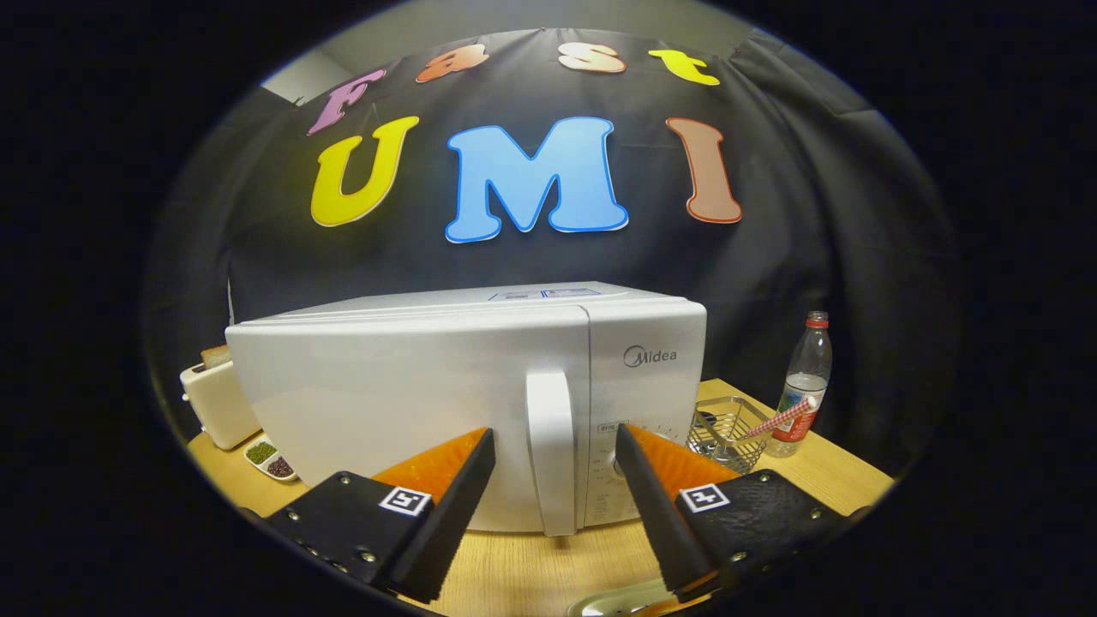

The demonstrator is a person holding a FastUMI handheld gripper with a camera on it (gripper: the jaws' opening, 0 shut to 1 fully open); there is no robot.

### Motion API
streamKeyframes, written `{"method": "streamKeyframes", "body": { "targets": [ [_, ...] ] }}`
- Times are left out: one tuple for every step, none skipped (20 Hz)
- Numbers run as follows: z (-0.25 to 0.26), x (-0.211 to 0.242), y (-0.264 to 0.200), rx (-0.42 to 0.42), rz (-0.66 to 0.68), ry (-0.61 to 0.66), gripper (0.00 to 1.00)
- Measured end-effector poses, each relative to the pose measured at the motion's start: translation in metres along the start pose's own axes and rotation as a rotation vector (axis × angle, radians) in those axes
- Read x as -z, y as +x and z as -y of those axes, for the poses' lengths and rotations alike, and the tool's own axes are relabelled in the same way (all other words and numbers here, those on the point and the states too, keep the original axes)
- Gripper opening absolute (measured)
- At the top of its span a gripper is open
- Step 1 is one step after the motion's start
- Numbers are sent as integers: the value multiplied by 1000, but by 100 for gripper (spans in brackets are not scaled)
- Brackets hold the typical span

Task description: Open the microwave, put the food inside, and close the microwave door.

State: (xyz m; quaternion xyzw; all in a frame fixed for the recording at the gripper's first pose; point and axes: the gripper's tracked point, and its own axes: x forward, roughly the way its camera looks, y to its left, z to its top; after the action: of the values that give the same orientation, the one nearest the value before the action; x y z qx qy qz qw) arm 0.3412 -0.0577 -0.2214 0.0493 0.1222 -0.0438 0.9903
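A white microwave (411, 386) stands on the wooden table (548, 566) with its door shut. Its upright white door handle (551, 446) lies straight ahead, in line with the gap between my fingers and a little beyond them. My gripper (555, 446) is open, one finger to each side of the handle, touching nothing. A pale rim (621, 602), perhaps a plate's, peeks out by the fingers' base below; what lies on it is hidden.
A white toaster (214, 403) and a small divided dish (270, 458) sit left of the microwave. To its right stand a wire basket (728, 428), a striped straw (780, 420) and a plastic bottle (804, 386).
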Motion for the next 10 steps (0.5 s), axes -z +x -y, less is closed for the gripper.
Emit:
{"method": "streamKeyframes", "body": {
  "targets": [
    [-7,2,3,-31,0,20,85],
    [-11,3,3,-55,1,27,80],
    [-12,4,5,-61,0,15,78],
    [-11,6,4,-59,2,-1,77],
    [-11,7,6,-58,1,-17,72],
    [-6,9,6,-32,0,-40,58],
    [0,8,7,-10,0,-57,44],
    [0,6,5,-13,-2,-49,30],
    [-1,6,5,-17,-9,-37,28],
    [0,9,4,-16,-20,-31,28]
  ]
}}
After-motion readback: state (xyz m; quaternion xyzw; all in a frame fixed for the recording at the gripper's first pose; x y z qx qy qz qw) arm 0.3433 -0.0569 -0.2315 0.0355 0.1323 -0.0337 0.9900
